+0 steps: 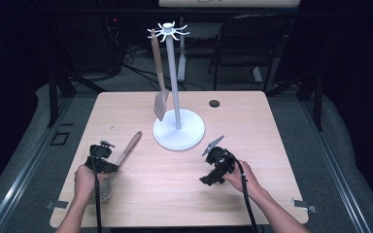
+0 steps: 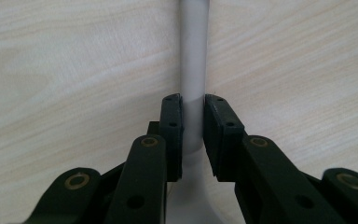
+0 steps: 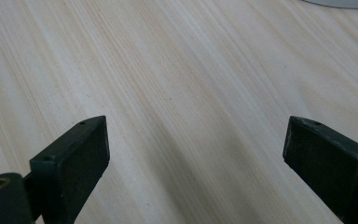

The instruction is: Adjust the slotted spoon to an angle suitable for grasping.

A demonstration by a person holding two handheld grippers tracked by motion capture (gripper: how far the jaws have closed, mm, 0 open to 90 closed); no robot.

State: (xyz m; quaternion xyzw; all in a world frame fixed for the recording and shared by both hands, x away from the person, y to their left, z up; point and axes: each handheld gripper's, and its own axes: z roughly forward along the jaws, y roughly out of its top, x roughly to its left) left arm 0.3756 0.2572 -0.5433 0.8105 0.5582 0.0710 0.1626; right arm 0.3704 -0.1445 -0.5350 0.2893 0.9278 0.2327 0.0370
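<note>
1. While your left gripper sits well toward your side of the white stand and off to its left, its jaws are clamped on the grey neck of a spoon, just below where the wooden handle begins.
2. That spoon lies flat on the table, with the handle pointing up toward the stand's round base and the perforated bowl nearer to you, partly under your left hand.
3. Your right gripper hovers near the stand's base on the other side, with its jaws spread wide over bare wood and nothing between them.
4. Expect the spoon to be light and stiff; the handle should not bend, but the smooth neck looks slippery, so it could twist in the pads once it is lifted.
5. Your hold on the neck looks close to the balance point, which should help; a grip further up the wooden part would likely give more friction.
6. A wooden spatula already hangs from one hook on the stand, on the side toward your left gripper, so the other hooks at the top are the likely place for the spoon.
7. I cannot tell from here whether the handle tip has a hole or loop.
</note>
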